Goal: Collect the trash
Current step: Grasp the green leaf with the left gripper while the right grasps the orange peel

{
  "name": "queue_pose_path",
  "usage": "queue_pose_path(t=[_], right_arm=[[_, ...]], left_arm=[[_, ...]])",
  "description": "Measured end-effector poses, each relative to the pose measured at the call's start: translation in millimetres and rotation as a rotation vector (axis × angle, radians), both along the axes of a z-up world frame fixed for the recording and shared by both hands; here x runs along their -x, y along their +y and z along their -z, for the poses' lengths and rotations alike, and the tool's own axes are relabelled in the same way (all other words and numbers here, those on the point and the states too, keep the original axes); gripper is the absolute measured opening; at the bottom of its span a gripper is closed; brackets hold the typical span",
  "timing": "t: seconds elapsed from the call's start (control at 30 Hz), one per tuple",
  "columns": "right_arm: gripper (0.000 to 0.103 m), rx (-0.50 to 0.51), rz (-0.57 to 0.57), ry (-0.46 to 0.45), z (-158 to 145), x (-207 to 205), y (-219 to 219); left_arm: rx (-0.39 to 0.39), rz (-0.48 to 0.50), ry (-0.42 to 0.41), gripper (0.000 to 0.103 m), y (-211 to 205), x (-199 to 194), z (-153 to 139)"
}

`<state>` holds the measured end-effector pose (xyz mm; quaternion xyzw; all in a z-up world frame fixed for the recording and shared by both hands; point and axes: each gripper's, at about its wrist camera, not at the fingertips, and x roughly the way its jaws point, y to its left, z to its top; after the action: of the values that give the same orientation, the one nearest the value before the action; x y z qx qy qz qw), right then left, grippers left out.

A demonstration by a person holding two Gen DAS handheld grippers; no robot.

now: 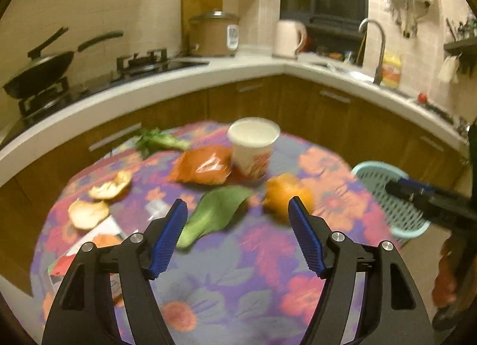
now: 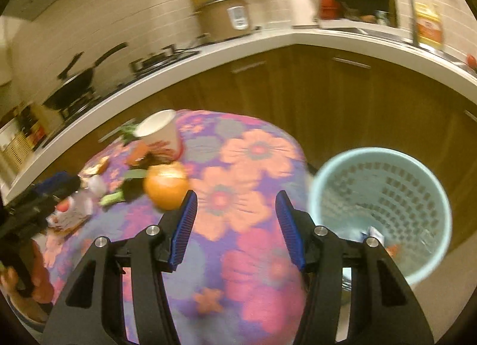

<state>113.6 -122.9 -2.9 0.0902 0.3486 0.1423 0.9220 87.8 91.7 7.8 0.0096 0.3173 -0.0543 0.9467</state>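
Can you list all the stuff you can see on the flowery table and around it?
paper cup: one, white, upright at the table's far side
snack packet: one, orange, lying beside the cup
orange: one, orange, mid-table
green leaf: one, green, flat on the cloth beside the orange
leafy stalk: one, green, far left edge
peel pieces: two, pale orange, left side
basket: one, light blue, on the floor right of the table, a few scraps inside
wok: one, black, on the stove
rice cooker: one, tan, on the counter
kettle: one, white, counter corner
left hand-held gripper: open, empty
right hand-held gripper: open, empty
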Motion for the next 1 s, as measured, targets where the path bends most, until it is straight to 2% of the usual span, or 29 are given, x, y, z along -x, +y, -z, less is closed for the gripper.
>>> queue_pose_path(t=[0.17, 0.27, 0.47, 0.53, 0.63, 0.7, 0.73, 0.83, 1.0], right_arm=[[0.051, -0.008, -0.060, -0.008, 8.0, -17.4, 29.7], [0.051, 0.004, -0.080, 0.002, 12.7, -27.3, 39.3], [0.051, 0.034, -0.133, 0.034, 23.6, -39.6, 55.4], [0.051, 0.052, -0.146, 0.040, 26.9, -39.1, 60.8], [0.051, 0.087, -0.160, 0.038, 28.1, -38.1, 69.0], [0.056, 0.105, -0.171, 0.037, 27.9, -39.9, 75.5], [0.060, 0.113, -0.177, 0.037, 28.0, -41.7, 79.5], [0.069, 0.135, -0.195, 0.047, 30.4, -51.5, 90.9], [0.071, 0.135, -0.204, 0.093, 37.0, -77.6, 100.4]], left_arm=[[0.028, 0.030, 0.100, 0.068, 8.2, -19.9, 30.5], [0.018, 0.013, 0.137, 0.068, 7.8, -37.5, 44.0], [0.018, -0.049, 0.196, 0.056, 14.8, -73.0, 62.1], [0.005, -0.060, 0.193, 0.047, 13.5, -78.4, 63.7], [0.003, -0.074, 0.182, 0.025, 14.8, -82.0, 64.5], [0.044, -0.071, 0.171, 0.000, 20.8, -81.2, 63.6], [0.085, -0.055, 0.170, 0.000, 24.5, -79.7, 63.5], [0.097, -0.060, 0.144, 0.000, 24.6, -74.0, 59.8], [0.121, -0.052, 0.124, 0.000, 25.9, -70.3, 57.6]])
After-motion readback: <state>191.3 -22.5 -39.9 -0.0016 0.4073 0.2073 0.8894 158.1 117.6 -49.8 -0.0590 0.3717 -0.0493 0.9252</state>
